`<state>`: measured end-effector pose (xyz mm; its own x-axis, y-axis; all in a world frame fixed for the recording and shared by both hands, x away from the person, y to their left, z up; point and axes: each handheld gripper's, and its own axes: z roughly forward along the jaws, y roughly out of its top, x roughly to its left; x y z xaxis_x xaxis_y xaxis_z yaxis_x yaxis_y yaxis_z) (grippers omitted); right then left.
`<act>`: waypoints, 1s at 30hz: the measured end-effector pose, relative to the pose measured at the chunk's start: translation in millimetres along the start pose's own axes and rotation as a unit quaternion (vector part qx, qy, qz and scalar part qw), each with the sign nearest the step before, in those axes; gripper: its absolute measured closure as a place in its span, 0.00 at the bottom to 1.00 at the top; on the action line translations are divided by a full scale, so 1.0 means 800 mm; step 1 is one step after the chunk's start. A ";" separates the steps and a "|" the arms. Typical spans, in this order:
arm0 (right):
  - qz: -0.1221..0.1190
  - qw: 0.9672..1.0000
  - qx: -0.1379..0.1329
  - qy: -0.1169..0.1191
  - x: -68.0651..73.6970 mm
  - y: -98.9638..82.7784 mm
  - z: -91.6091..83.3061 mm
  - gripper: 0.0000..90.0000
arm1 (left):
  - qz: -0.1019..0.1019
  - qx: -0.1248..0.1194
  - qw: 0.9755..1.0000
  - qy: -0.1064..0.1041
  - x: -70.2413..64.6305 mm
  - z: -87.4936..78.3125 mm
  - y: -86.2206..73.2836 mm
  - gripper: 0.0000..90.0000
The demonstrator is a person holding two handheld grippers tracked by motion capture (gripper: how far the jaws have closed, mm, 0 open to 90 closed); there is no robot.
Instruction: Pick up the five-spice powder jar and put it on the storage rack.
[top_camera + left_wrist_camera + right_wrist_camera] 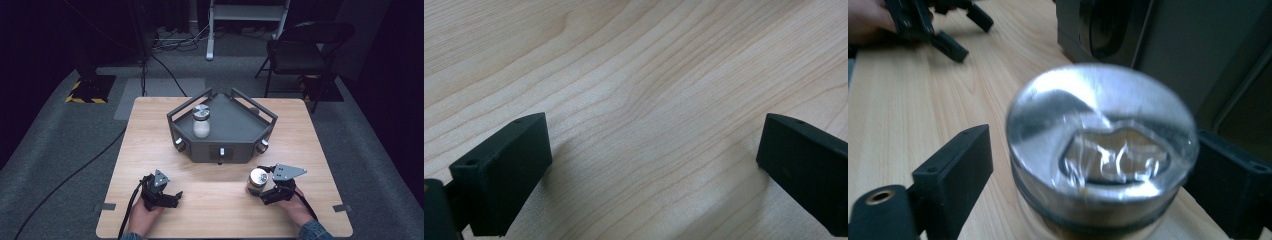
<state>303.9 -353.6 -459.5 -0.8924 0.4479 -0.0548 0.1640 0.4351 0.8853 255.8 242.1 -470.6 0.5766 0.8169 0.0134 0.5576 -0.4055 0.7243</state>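
Jar [1100, 160] sits between right gripper [1088, 170] jaws, apparently not yet clamped; left gripper [649, 165] open over bare table [634, 60].

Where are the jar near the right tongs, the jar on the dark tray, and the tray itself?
jar near the right tongs [258, 176], high view, on its silver lid.
jar on the dark tray [201, 128], high view, on its glass body.
tray [240, 149], high view, on its front wall.
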 end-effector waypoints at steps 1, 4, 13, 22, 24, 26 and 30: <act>0.002 1.000 0.004 0.001 -0.001 -0.001 0.001 0.14 | 0.000 0.000 1.000 0.000 0.000 0.000 0.000 0.01; 0.000 1.000 0.019 0.002 -0.002 -0.004 0.006 0.16 | 0.000 0.000 1.000 0.000 0.000 0.000 0.000 0.01; -0.006 0.999 0.037 0.002 -0.003 -0.010 0.012 0.33 | -0.002 0.000 1.000 0.002 -0.001 0.000 0.000 0.01; -0.012 0.999 0.041 -0.003 0.001 -0.003 0.011 0.33 | -0.002 0.000 1.000 0.001 -0.001 0.000 0.000 0.01; -0.010 0.999 0.037 -0.004 0.001 0.000 0.009 0.33 | -0.001 0.000 1.000 0.001 -0.001 0.000 0.000 0.01; -0.008 0.999 0.035 -0.006 0.001 0.004 0.007 0.33 | -0.001 0.000 1.000 0.001 -0.001 0.000 0.000 0.01; 0.006 0.999 0.035 -0.011 0.001 0.021 0.001 0.34 | -0.002 0.000 1.000 0.001 -0.001 0.000 0.000 0.01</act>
<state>306.5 -345.1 -444.9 -0.8806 0.4707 -0.0547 0.2054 0.4831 0.8511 255.2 241.6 -470.7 0.5731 0.8194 0.0132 0.5592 -0.4027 0.7247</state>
